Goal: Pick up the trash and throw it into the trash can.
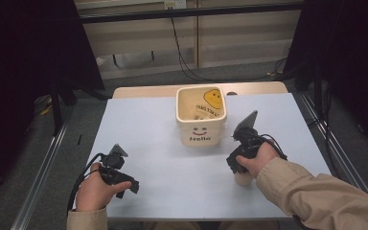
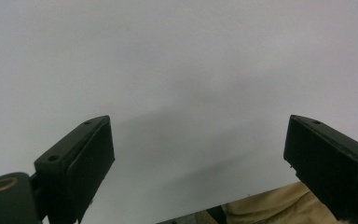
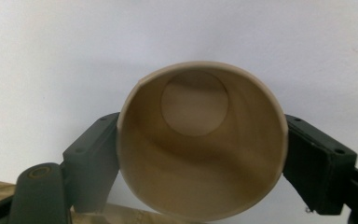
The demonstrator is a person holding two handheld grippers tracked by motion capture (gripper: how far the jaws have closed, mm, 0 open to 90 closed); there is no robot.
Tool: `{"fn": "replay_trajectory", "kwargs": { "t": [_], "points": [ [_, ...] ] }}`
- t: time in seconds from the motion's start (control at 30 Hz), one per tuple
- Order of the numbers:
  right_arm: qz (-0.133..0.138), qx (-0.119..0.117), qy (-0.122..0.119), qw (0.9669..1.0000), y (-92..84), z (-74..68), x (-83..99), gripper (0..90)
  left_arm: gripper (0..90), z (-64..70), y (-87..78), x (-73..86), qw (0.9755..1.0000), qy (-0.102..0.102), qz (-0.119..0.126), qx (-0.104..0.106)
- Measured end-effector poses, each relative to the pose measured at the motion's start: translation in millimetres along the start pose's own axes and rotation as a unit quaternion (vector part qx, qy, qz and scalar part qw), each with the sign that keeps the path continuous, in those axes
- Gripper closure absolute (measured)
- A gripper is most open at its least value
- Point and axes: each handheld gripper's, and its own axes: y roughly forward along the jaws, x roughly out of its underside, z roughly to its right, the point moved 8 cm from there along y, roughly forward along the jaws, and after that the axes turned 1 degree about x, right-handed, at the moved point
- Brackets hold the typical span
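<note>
A tan paper cup (image 3: 200,186) stands upright on the pale table sheet (image 1: 172,158), seen from above in the right gripper view, where its inside looks bare. My right gripper (image 3: 200,158) has a pad pressed on each side of the cup's rim. In the high view the cup (image 1: 243,179) peeks out under my right hand, right of the table's middle, with the right gripper (image 1: 235,165) over it. My left gripper (image 2: 198,154) hangs open above bare table with nothing between its fingers. In the high view the left gripper (image 1: 124,181) is near the front left.
A cream square bin (image 1: 200,134) with a smiley and "Hello" on its front stands at the table's back middle, just left of my right hand. Metal rails (image 1: 43,167) run along both table sides. Cables hang behind the far edge.
</note>
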Motion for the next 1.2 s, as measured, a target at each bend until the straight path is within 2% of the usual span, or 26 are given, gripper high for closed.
{"fn": "replay_trajectory", "kwargs": {
  "t": [0.13, 0.27, 0.53, 0.67, 0.73, 0.87, 1.03, 1.2],
  "points": [
    [0.004, 0.0, -0.008, 1.0, -9.0, 1.6, -2.5, 19.2, 8.3, -0.7, -1.3, -0.1, 1.0, 0.005, 0.001, -0.003],
    [0.008, -0.006, -0.016, 0.9998, -18.5, 1.2, -5.5, 19.3, 8.2, 0.0, -1.8, -0.1, 1.0, 0.0, 0.006, -0.001],
    [-0.001, -0.016, -0.042, 0.999, -29.6, -1.5, -7.8, 19.6, 8.2, -2.0, -3.0, 0.9, 1.0, 0.005, 0.002, -0.004],
    [-0.005, -0.008, -0.053, 0.9985, -34.7, 1.2, -11.1, 19.6, 8.3, -0.5, -3.2, 1.8, 1.0, 0.001, 0.001, -0.003],
    [-0.006, -0.008, -0.058, 0.9982, -37.5, 1.8, -13.3, 19.7, 8.2, -1.2, -3.4, 2.0, 1.0, 0.007, -0.001, -0.003],
    [-0.011, -0.007, -0.069, 0.9975, -42.8, 2.4, -17.3, 19.8, 8.2, -1.3, -3.3, 2.0, 1.0, 0.0, 0.003, -0.002],
    [-0.016, -0.004, -0.084, 0.9963, -52.6, 2.4, -23.3, 19.9, 8.2, -2.3, -4.4, 3.0, 1.0, 0.003, -0.002, -0.001],
    [-0.015, -0.002, -0.088, 0.996, -64.8, 3.8, -30.8, 20.0, 8.2, -3.1, -3.8, 3.5, 1.0, 0.007, 0.0, -0.002]
  ]
}}
